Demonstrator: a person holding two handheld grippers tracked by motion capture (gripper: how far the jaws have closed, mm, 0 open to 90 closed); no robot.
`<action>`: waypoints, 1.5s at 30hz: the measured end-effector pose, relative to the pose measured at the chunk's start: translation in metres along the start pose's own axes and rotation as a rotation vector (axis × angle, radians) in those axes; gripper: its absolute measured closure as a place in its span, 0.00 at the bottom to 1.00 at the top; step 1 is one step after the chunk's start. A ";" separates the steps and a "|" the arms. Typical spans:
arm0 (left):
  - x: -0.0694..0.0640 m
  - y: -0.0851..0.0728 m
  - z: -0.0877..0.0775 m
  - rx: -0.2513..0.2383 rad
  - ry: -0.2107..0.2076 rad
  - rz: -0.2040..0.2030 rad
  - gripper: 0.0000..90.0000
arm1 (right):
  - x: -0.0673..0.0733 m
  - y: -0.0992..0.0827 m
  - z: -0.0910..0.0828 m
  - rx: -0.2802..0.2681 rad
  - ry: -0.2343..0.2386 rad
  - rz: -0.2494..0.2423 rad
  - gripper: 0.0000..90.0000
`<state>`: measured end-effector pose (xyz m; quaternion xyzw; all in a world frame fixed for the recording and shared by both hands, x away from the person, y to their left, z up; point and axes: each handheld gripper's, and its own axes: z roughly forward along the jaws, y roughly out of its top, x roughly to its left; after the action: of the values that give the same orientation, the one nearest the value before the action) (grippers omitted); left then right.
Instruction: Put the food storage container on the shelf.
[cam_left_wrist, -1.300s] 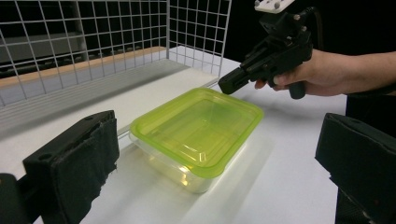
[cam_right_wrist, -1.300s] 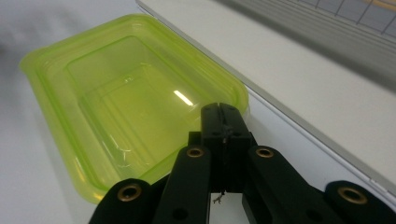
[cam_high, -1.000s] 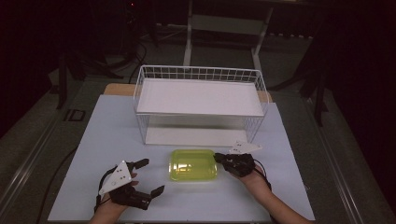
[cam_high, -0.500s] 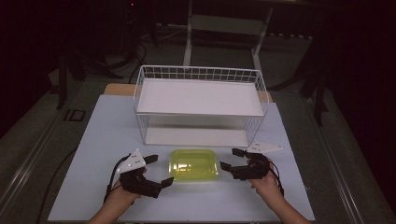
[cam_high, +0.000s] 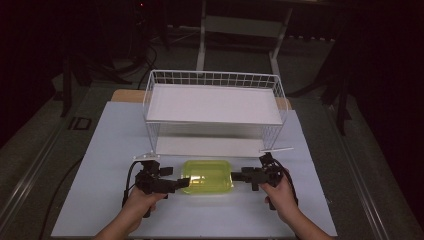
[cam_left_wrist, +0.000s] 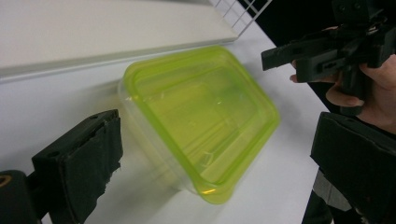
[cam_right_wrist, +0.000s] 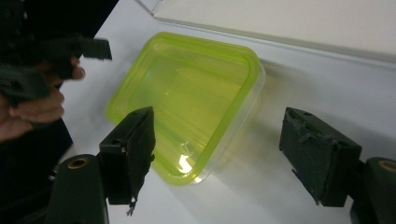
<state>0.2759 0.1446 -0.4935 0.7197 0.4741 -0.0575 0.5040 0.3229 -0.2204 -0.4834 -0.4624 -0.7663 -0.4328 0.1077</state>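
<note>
High view: your two forearms enter at the near edge of the white surface. Your left tool points inward, tips at the left end of the yellow-green container. Your right tool points inward from the other side, tips just beside the container's right end. The container lies flat on the surface between the two tools.

Left gripper view: left tool jaws stand wide apart; the container sits between and ahead of them, no pad pressing on it.

Right gripper view: right tool jaws have just been opening and now stand wide apart; the container's near corner lies between them, untouched by the pads.

Farther back, the white wire rack stands on the surface, its flat shelf raised above it, well apart from both tools.
</note>
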 end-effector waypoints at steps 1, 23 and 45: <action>0.002 0.000 0.001 0.004 -0.002 -0.021 0.03 | -0.001 0.001 0.002 0.009 0.005 0.011 0.25; 0.014 -0.009 0.026 0.117 0.046 -0.225 0.70 | -0.009 -0.006 0.025 0.049 0.004 0.273 0.81; 0.002 -0.005 0.021 0.051 0.082 -0.233 0.88 | 0.014 -0.002 0.013 -0.026 -0.062 0.198 0.89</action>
<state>0.2815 0.1295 -0.5078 0.6741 0.5729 -0.0983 0.4557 0.3164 -0.2025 -0.4842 -0.5506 -0.7142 -0.4152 0.1201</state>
